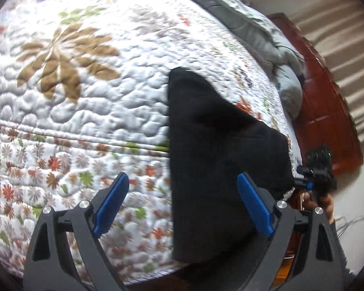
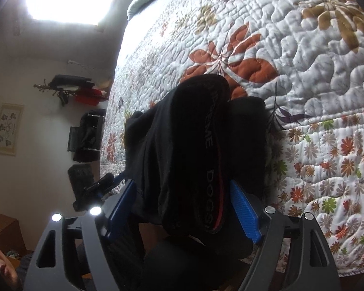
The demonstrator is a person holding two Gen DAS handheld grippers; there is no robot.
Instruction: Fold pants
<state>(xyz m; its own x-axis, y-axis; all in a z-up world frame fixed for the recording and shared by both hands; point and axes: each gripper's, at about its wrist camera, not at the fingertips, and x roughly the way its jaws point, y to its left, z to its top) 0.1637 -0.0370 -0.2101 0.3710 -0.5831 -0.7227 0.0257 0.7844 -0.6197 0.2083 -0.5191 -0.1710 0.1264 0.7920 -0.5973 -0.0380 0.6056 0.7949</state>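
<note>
Quilted bed [image 1: 85, 111]; black pants [image 1: 218, 150] long axis w/ left tongs [image 1: 183, 203].

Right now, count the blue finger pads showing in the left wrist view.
2: one pad over the floral quilt, the other pad against the black pants. None appear hidden.

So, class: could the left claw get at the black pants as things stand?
Probably yes: the left claw is open, and the black pants lie on the quilt just beyond its right finger, nothing between.
</note>
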